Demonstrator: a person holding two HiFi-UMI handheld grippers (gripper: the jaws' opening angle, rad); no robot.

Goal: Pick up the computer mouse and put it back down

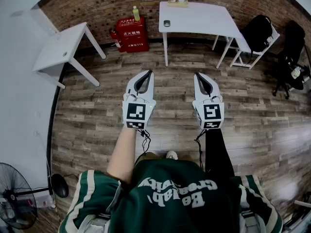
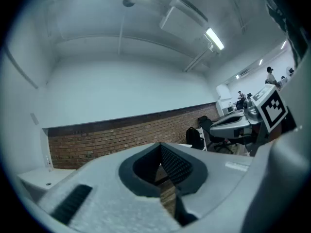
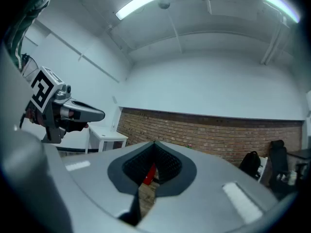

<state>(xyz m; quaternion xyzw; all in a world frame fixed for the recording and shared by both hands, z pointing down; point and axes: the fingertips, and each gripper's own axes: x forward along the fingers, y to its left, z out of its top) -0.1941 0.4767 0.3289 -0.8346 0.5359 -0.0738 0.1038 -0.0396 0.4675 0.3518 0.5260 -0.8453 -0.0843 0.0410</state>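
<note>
A small dark computer mouse lies on the white table against the far brick wall, well ahead of both grippers. My left gripper is held level over the wooden floor, its tips together, nothing between them. My right gripper hangs beside it at the same height, also shut and empty. In the left gripper view the closed jaws point at the brick wall, with the right gripper off to the side. The right gripper view shows its own jaws closed and the left gripper at the left.
A second white table stands at the left wall. A red box with a green bottle on top sits by the brick wall. A black backpack rests on a white chair, office chairs at right, a fan at lower left.
</note>
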